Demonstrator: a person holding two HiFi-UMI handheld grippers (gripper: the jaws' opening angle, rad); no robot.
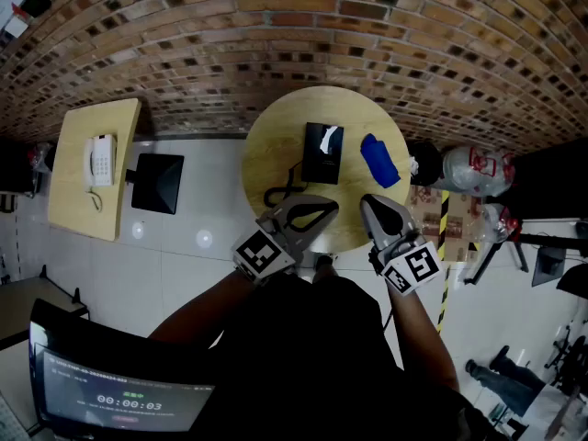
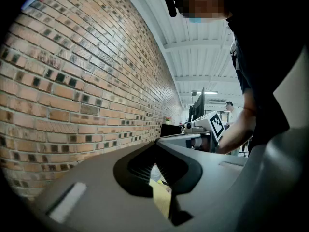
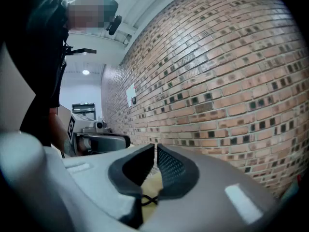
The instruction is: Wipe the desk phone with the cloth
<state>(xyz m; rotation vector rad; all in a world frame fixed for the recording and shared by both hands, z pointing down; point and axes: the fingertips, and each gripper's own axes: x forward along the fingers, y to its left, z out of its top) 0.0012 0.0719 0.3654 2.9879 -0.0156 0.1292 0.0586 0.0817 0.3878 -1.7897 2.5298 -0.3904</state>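
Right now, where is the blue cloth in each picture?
Head view: the blue cloth lies on the round table, just right of the black phone.
Left gripper view: not in it.
Right gripper view: not in it.
Shared landmark: the brick wall. It runs along the top in the head view, fills the left side in the left gripper view and the right side in the right gripper view.

Desk phone (image 1: 322, 152) beside what seems a cloth (image 1: 378, 161) on table (image 1: 271, 145).

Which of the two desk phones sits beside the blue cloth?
The black desk phone on the round table, next to the blue cloth. The white desk phone sits apart, on the rectangular table.
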